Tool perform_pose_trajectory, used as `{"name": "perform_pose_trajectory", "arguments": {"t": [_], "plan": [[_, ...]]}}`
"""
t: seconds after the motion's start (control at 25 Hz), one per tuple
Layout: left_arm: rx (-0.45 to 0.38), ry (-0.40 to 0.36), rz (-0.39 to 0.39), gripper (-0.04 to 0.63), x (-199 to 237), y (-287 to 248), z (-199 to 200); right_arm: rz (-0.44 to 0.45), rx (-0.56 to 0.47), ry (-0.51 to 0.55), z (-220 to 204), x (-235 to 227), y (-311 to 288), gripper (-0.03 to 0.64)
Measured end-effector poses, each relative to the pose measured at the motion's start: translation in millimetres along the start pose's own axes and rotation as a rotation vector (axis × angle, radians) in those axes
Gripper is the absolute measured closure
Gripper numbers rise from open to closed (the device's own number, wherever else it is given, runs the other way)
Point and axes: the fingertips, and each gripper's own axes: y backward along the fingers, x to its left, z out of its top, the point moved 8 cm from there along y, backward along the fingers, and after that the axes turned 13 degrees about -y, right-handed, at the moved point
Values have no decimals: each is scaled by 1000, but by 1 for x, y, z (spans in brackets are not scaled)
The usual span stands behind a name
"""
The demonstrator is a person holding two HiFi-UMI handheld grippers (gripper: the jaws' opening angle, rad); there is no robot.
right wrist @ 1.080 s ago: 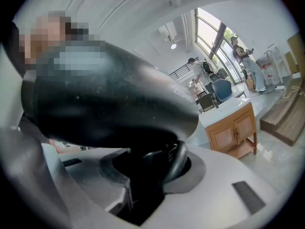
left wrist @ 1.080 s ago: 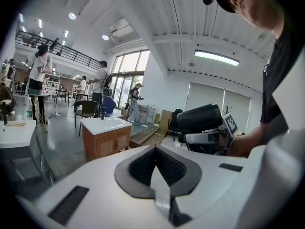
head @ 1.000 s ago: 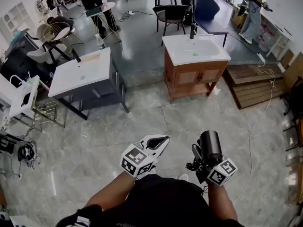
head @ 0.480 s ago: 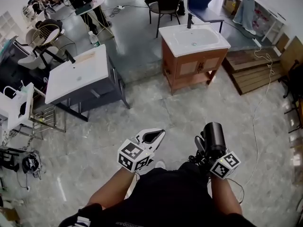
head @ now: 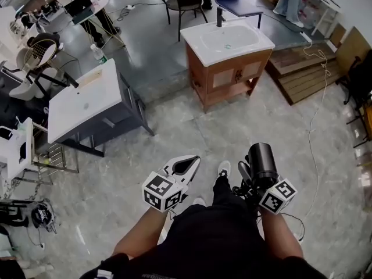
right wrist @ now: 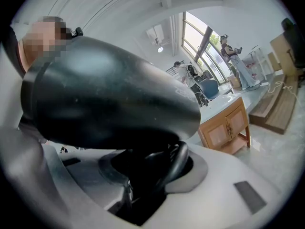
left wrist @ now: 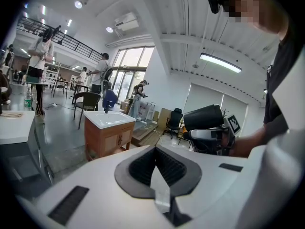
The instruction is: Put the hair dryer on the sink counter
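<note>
Hair dryer (head: 261, 163) clamped in right gripper (head: 246, 182), jaws just eased wider; left gripper (head: 192, 162) closed, empty.

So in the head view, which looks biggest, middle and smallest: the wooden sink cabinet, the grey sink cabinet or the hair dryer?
Biggest: grey sink cabinet, by a little.
Next: wooden sink cabinet, nearly the same, so unsure.
Smallest: hair dryer, plainly, though nearest the camera.

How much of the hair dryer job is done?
Done: the hair dryer is picked up, gripped in the right gripper, whose jaws have just eased slightly wider around it. In hand: carrying it over the floor. Left: reaching the sink counter, some way ahead, and setting it down.
</note>
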Motion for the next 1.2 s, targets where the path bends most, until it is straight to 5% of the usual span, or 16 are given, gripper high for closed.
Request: {"name": "perform_pose_trajectory", "arguments": {"t": [0.76, 1.2], "plan": [[29, -24, 88, 595, 111, -190, 93, 90, 30, 9, 164, -155, -111, 486], [63, -4, 80, 595, 147, -254, 105, 73, 46, -21, 199, -217, -141, 486]]}}
